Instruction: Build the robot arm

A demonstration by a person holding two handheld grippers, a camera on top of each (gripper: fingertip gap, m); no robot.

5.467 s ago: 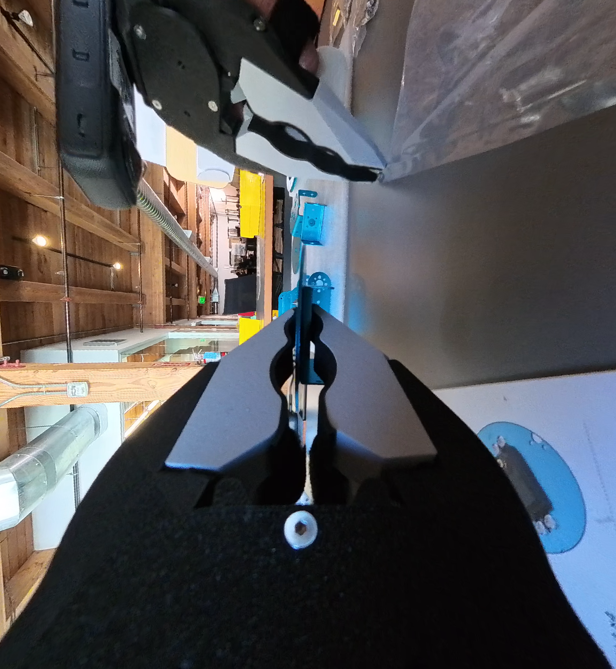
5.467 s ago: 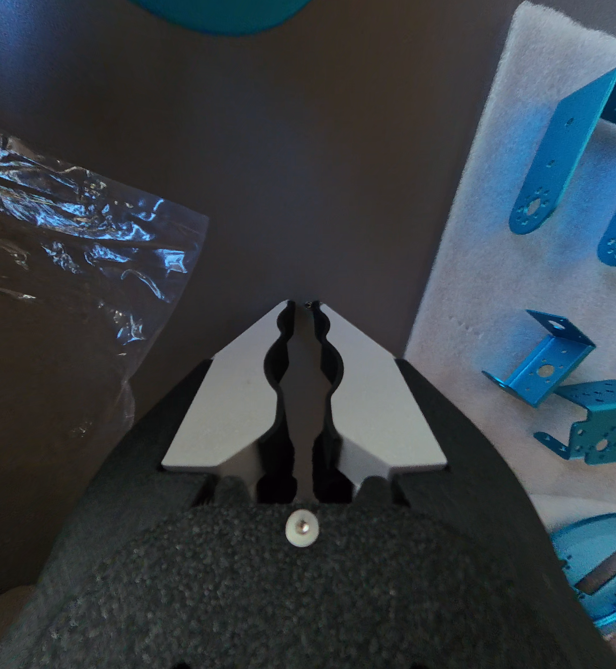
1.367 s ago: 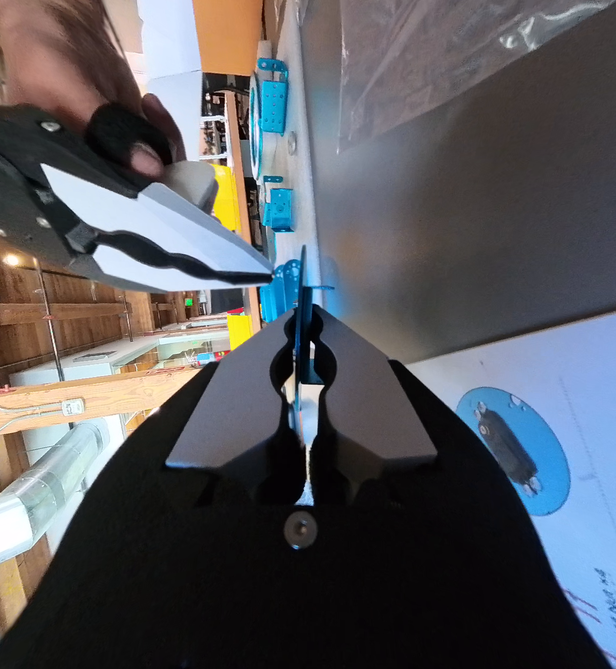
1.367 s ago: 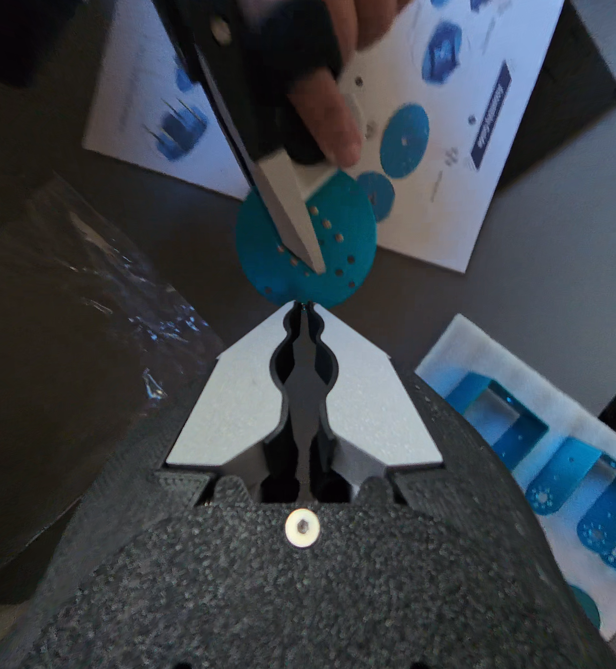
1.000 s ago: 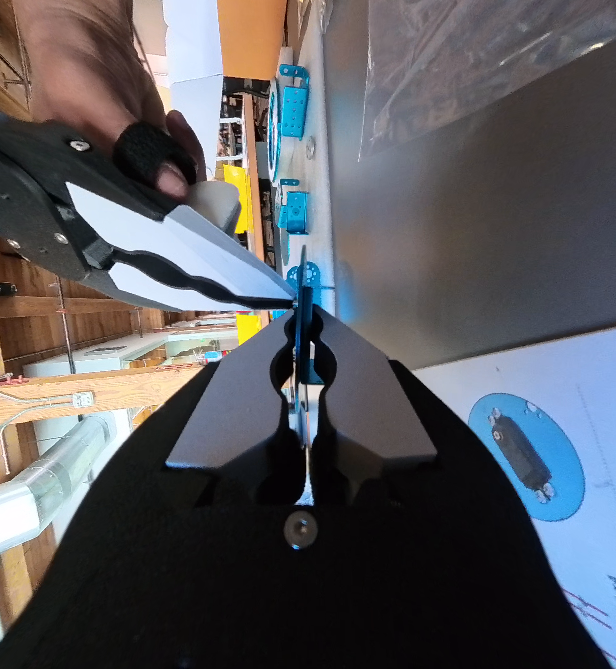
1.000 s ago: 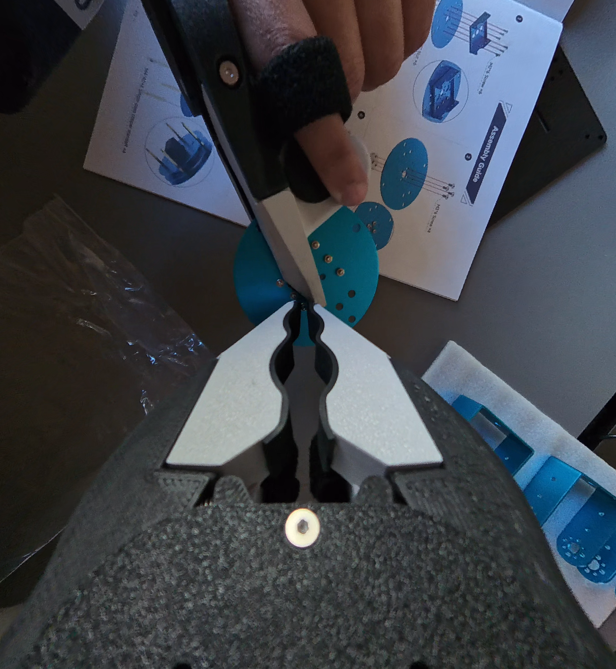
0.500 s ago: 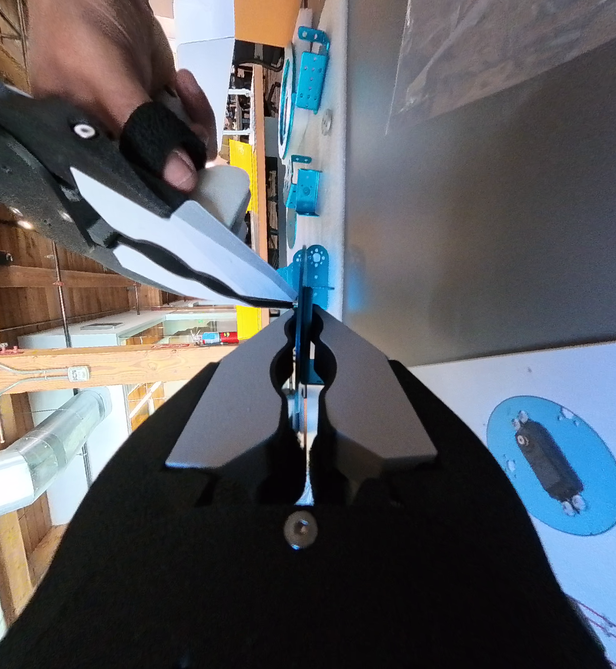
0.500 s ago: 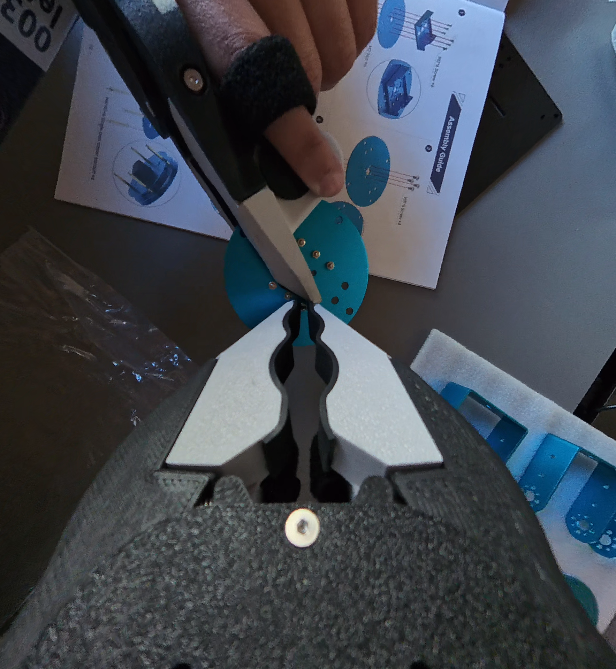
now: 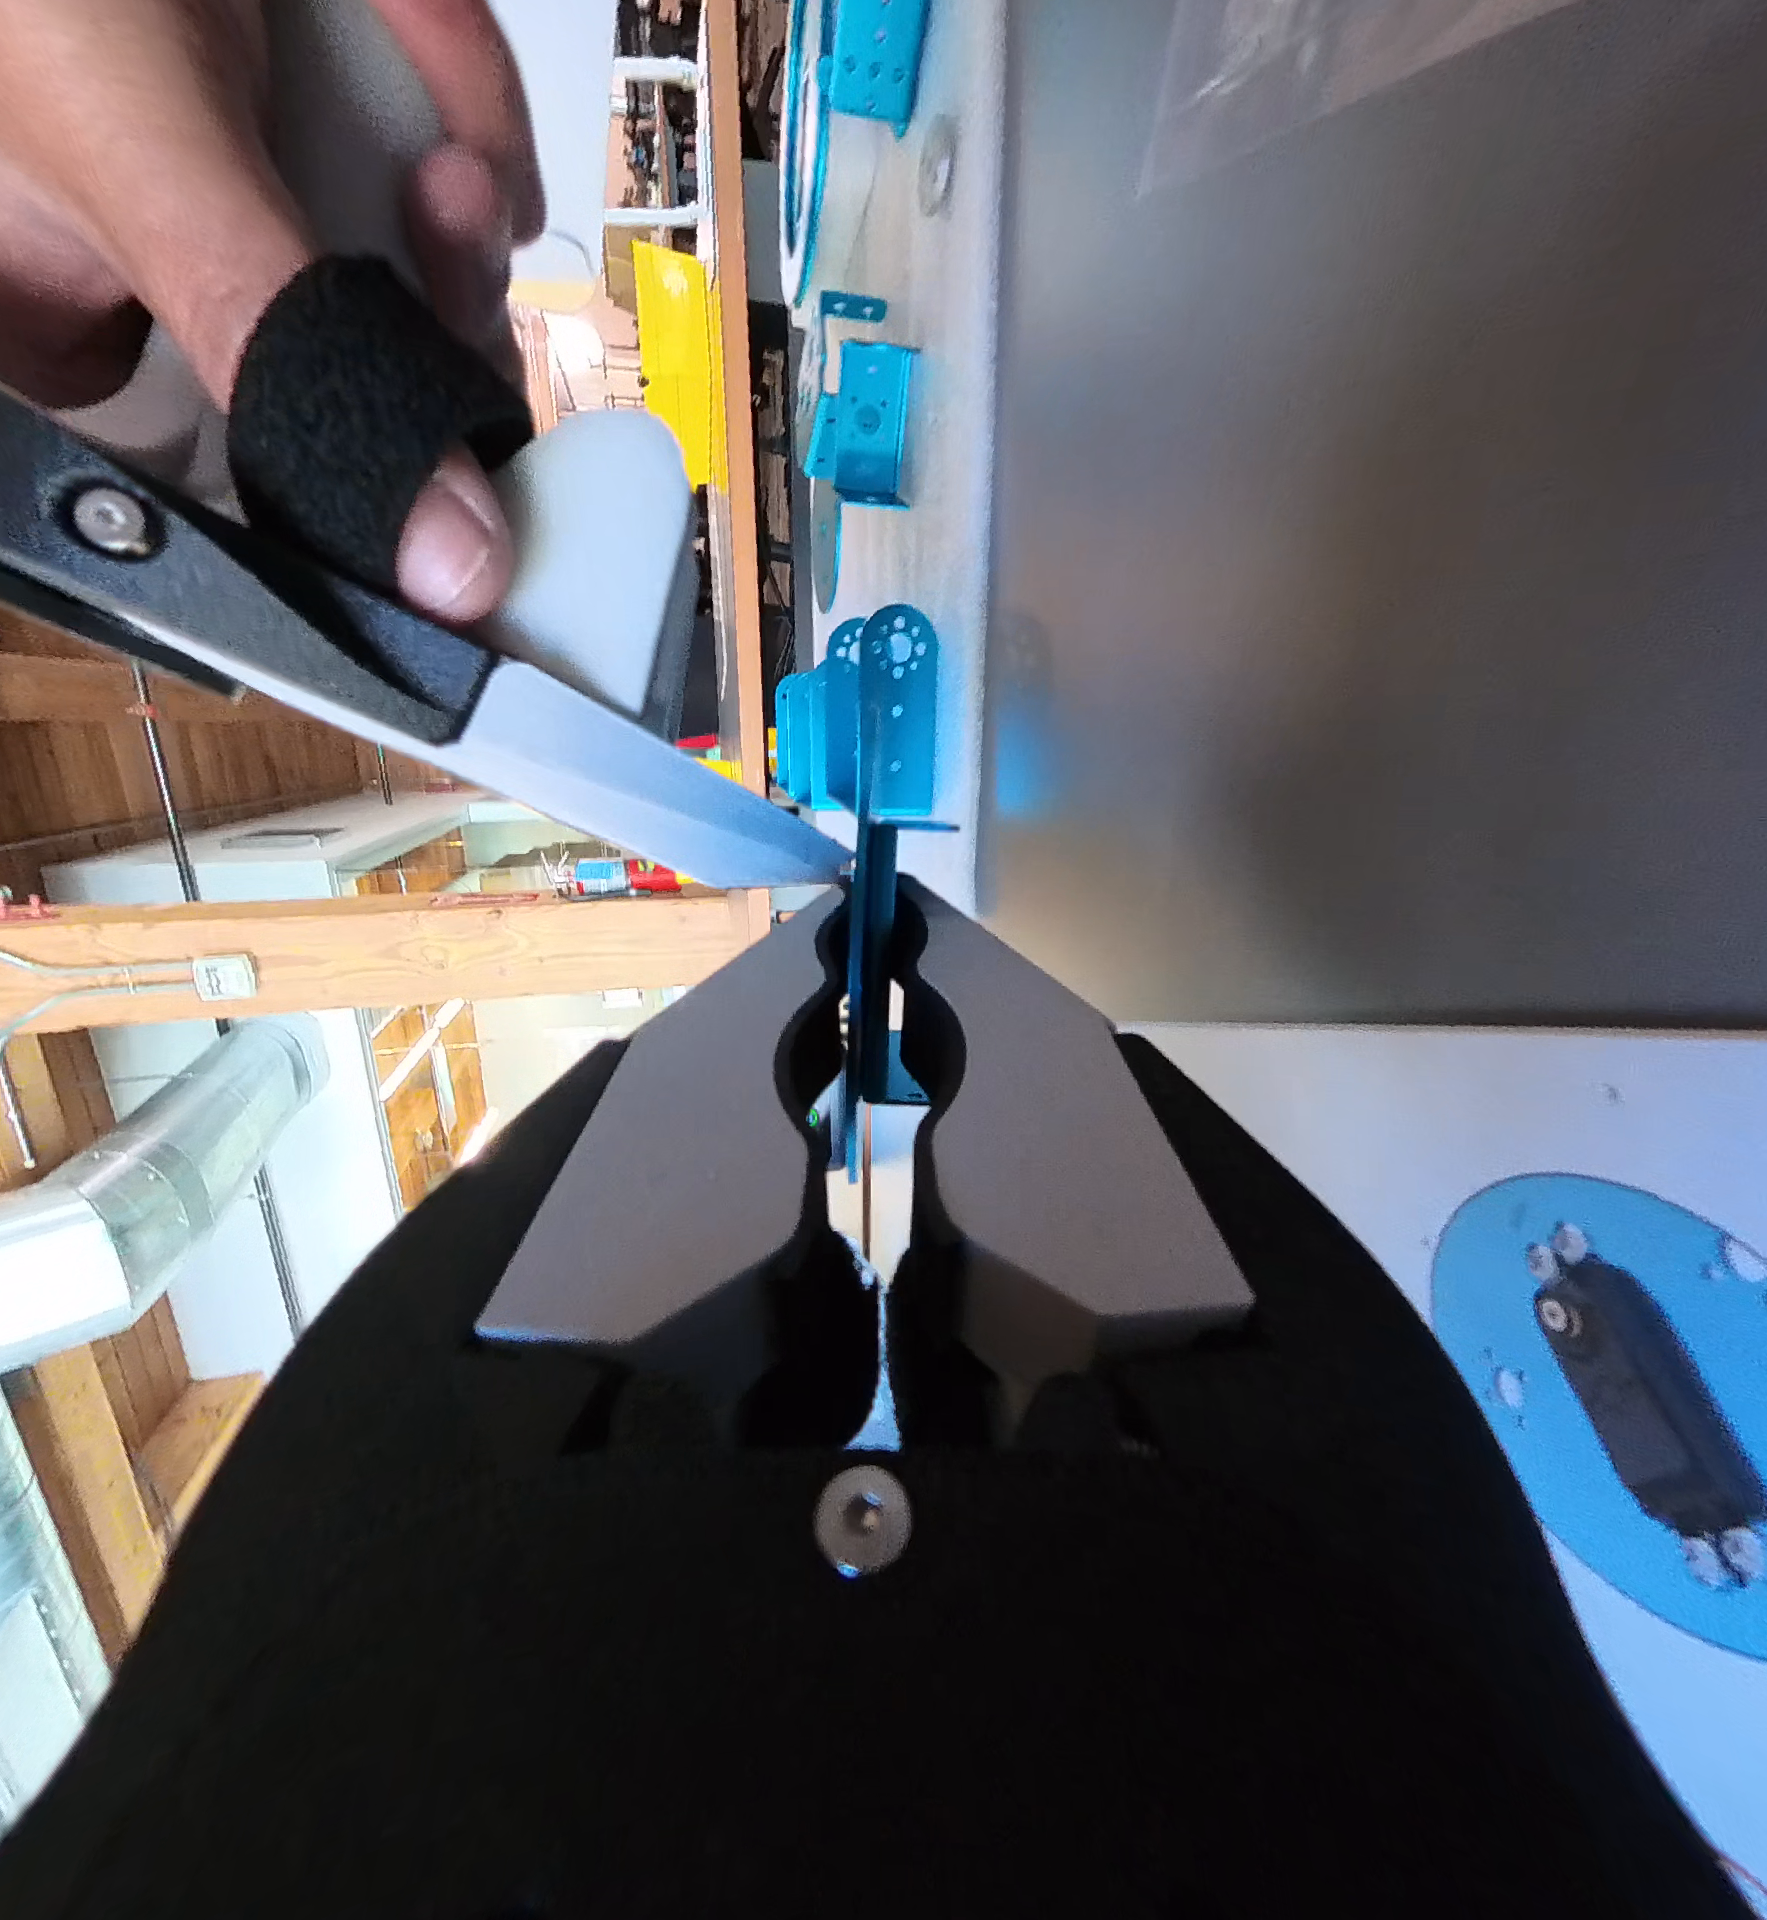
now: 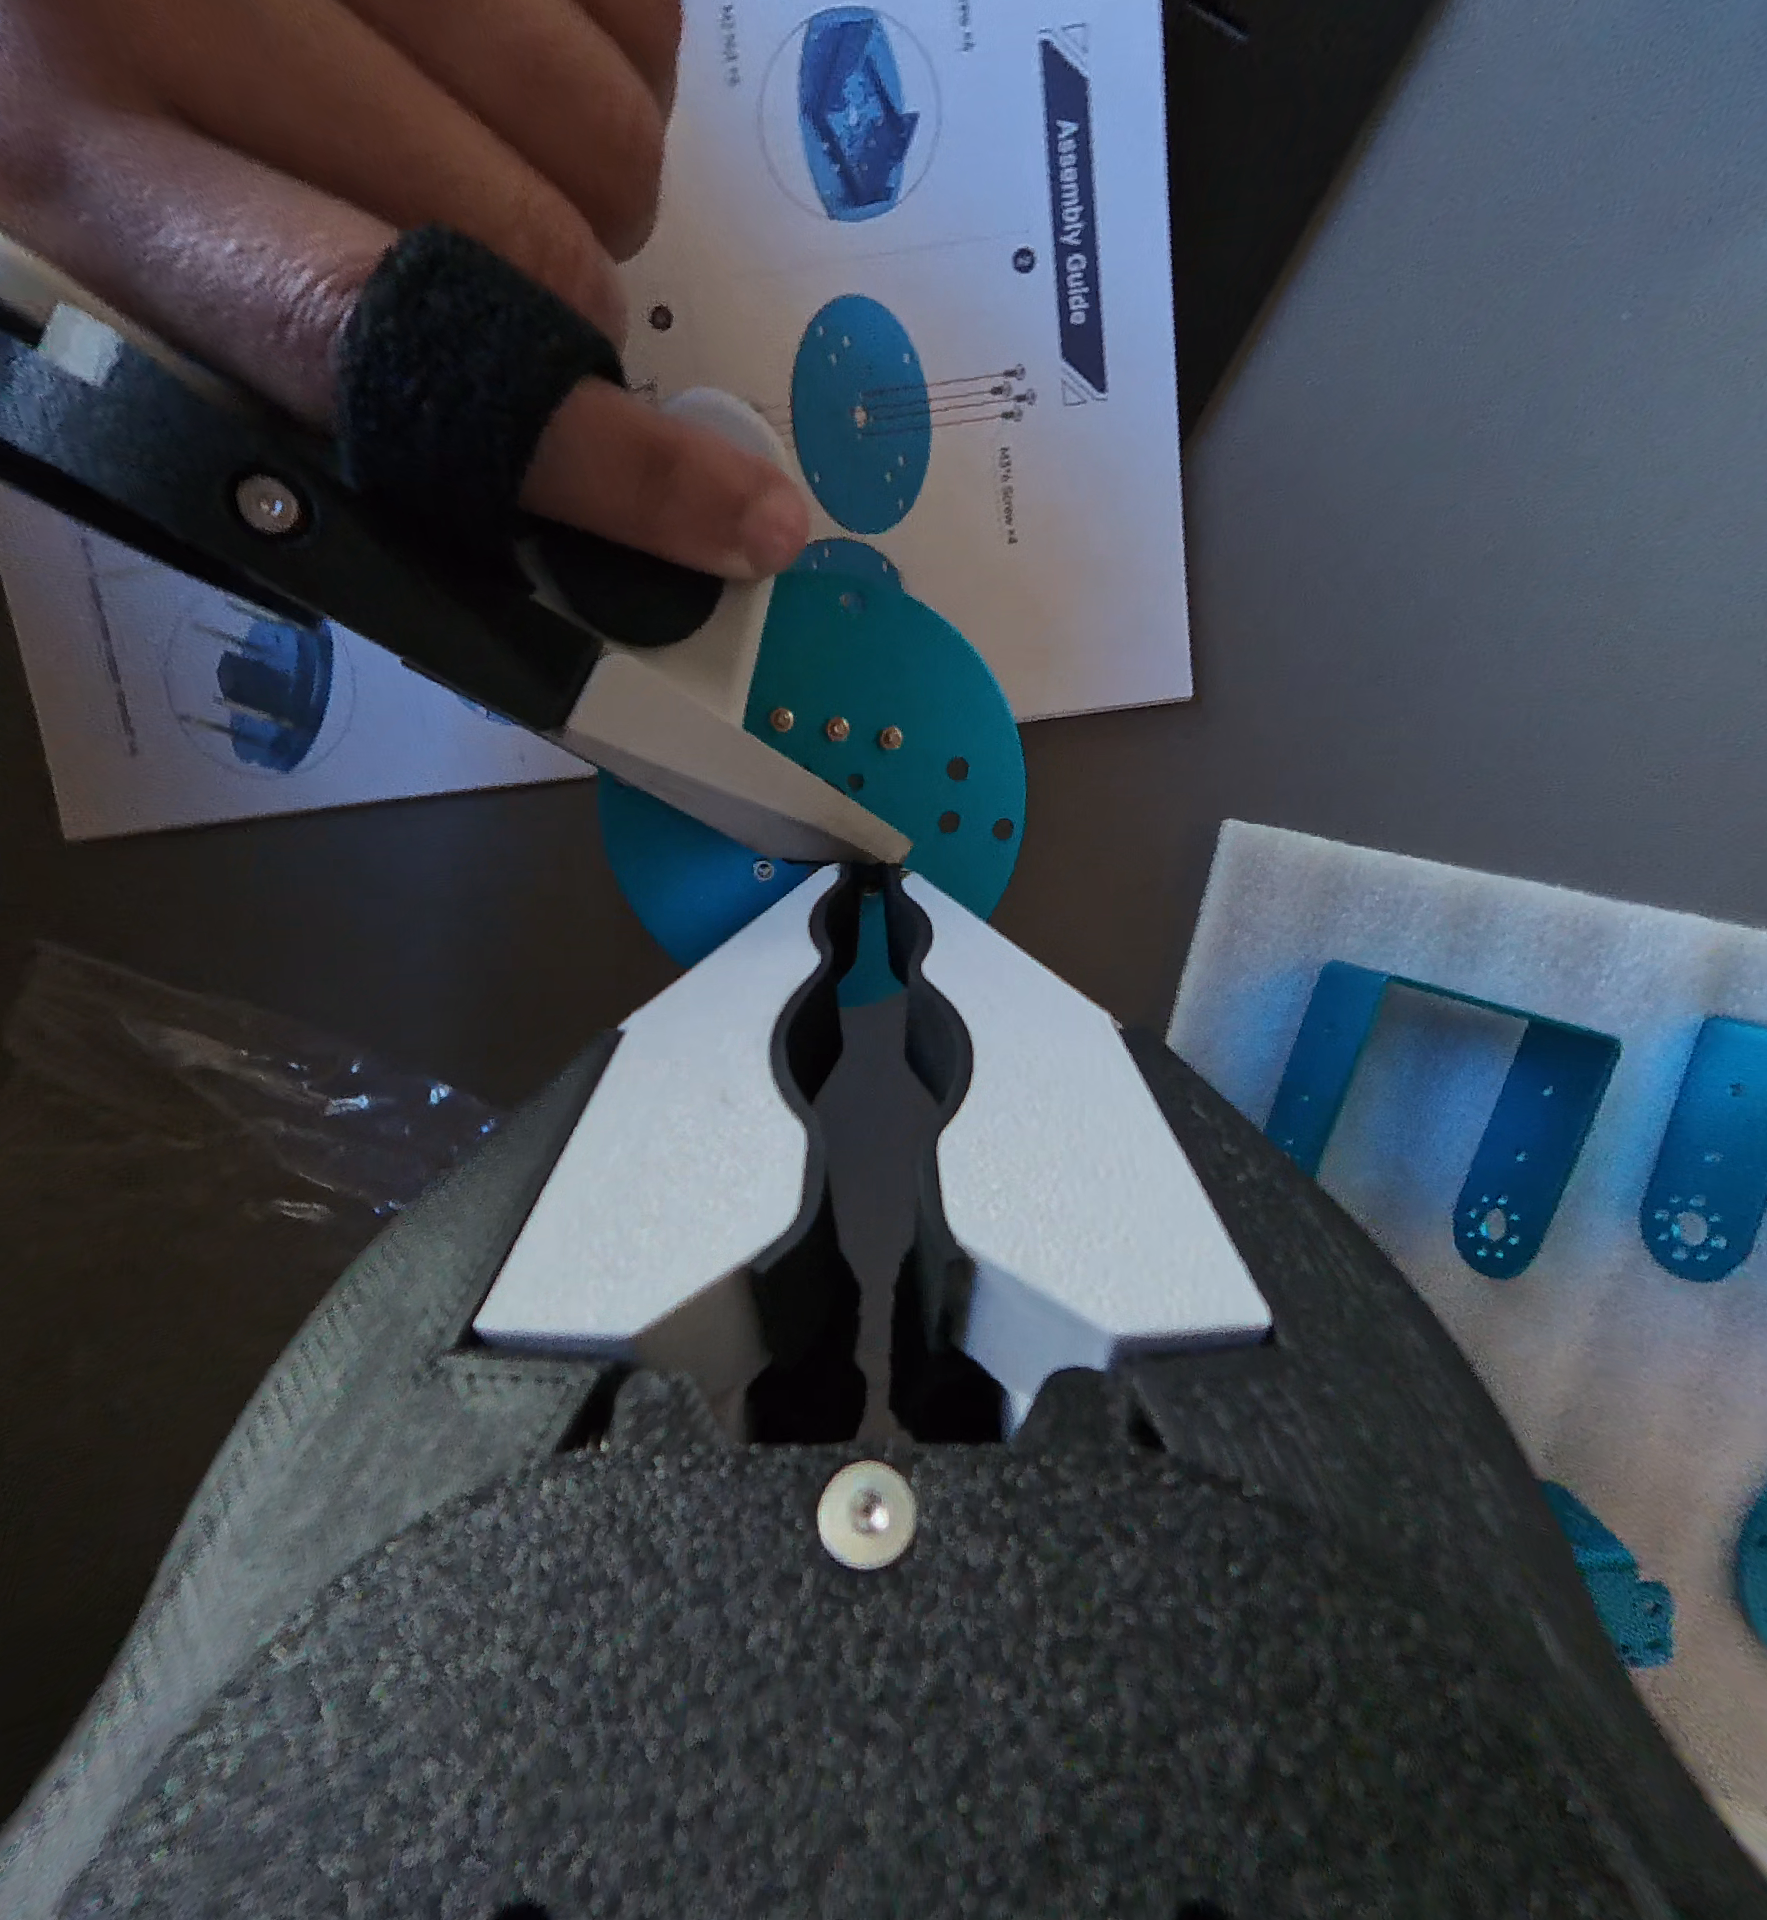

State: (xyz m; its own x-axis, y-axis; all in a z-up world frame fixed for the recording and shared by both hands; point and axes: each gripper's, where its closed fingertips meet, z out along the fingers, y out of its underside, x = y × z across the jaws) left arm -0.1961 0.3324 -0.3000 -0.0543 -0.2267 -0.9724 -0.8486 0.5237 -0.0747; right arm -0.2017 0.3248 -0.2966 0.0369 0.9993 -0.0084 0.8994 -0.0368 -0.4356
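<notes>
My left gripper (image 9: 874, 896) is shut on a round teal metal disc (image 9: 874, 997), which shows edge-on between its pads. In the right wrist view the same disc (image 10: 910, 717) faces me, with several holes and three brass screw heads, held above the grey table by the left gripper (image 10: 889, 847). My right gripper (image 10: 866, 879) is shut on a tiny dark screw (image 10: 864, 883) at its very tips, which touch the disc's face. It also shows in the left wrist view (image 9: 837, 871), coming in from the upper left.
A printed guide sheet (image 10: 962, 312) lies under the disc and also shows in the left wrist view (image 9: 1378, 1143). A white foam pad (image 10: 1326, 904) at the right bears several blue brackets (image 10: 1528, 1153). A clear plastic bag (image 10: 183, 1143) lies at the left. Left and right tips are no more than a few centimetres apart.
The right gripper left the table by the bag and foam pad and came up to the disc. Over the last second its tips stayed on the disc's face while both grippers shifted slightly.
</notes>
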